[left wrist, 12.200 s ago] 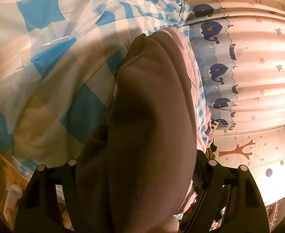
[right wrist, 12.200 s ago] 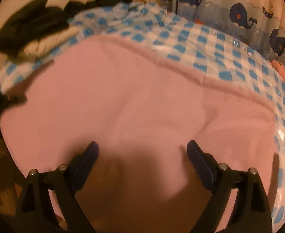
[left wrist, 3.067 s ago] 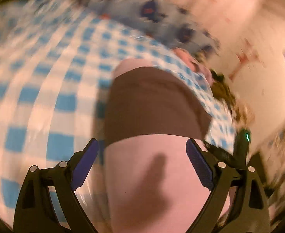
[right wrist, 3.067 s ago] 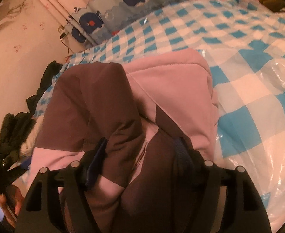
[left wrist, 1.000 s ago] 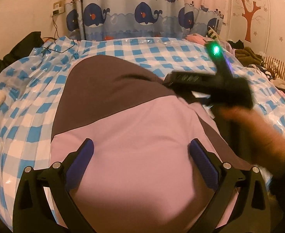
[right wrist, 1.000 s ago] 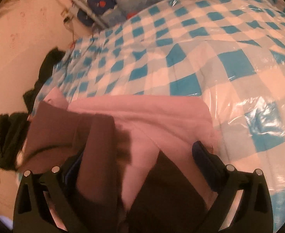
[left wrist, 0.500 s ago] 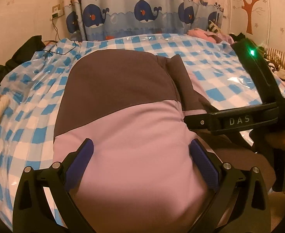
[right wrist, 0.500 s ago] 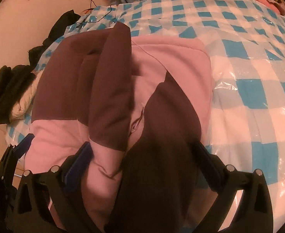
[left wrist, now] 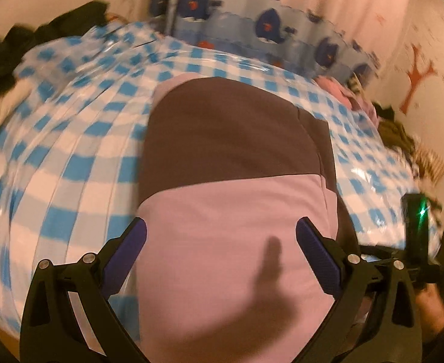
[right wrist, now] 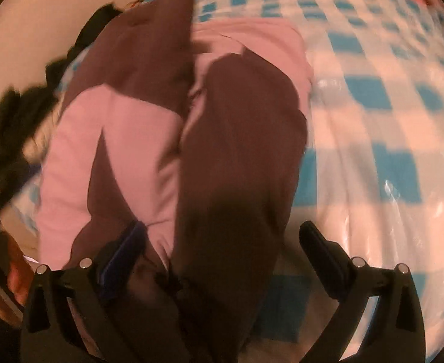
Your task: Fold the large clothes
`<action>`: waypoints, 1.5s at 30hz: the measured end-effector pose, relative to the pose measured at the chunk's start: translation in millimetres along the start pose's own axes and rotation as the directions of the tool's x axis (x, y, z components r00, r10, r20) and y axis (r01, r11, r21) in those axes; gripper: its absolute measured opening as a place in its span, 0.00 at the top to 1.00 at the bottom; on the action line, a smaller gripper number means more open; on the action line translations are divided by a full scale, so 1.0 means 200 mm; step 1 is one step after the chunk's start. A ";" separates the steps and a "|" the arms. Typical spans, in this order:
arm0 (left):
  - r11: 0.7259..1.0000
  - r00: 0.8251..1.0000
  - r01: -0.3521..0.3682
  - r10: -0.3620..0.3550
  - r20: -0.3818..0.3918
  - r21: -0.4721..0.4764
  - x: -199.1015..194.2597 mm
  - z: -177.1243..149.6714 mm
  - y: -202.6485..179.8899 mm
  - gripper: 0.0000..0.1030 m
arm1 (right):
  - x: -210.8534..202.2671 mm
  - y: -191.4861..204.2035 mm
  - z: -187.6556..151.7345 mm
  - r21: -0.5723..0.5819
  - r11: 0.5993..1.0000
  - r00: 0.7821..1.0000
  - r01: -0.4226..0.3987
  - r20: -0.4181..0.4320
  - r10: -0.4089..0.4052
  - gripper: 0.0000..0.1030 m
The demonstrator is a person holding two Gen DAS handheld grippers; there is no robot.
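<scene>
The checked bed cover (left wrist: 70,163) carries the pink-and-brown garment (left wrist: 231,199), folded into a long strip with both sleeves laid inward. The left tool (left wrist: 220,242) hovers spread over its pink end; the right tool (right wrist: 222,242) is spread around the brown sleeve, pinching nothing. A tidy next fold probably needs both near corners gripped evenly.

The left gripper (left wrist: 221,243) is matte black plastic, two angular fingers (left wrist: 124,249) faced with dark blue textured pads, silver screw heads at the pivots. The right gripper (right wrist: 222,248) is built the same. In the left wrist view its black body carries a green light, bare skin beneath.
</scene>
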State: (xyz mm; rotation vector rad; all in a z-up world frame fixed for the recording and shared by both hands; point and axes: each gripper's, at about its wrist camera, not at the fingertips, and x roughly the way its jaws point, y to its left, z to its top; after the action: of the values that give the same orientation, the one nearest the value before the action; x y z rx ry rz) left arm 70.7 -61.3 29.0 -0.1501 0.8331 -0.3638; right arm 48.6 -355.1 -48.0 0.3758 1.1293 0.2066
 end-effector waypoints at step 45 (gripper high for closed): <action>0.998 0.974 0.046 -0.052 -0.223 -0.033 0.22 -0.02 0.15 0.07 | 0.07 0.28 0.35 -0.131 0.979 0.987 0.156 0.069 -0.148 0.06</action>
State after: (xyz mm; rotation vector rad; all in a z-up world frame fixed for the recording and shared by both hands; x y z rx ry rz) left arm 102.5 -49.4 -11.4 -0.1575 1.0586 -0.4205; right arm 118.5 -312.1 -11.3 0.1722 1.0741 0.1356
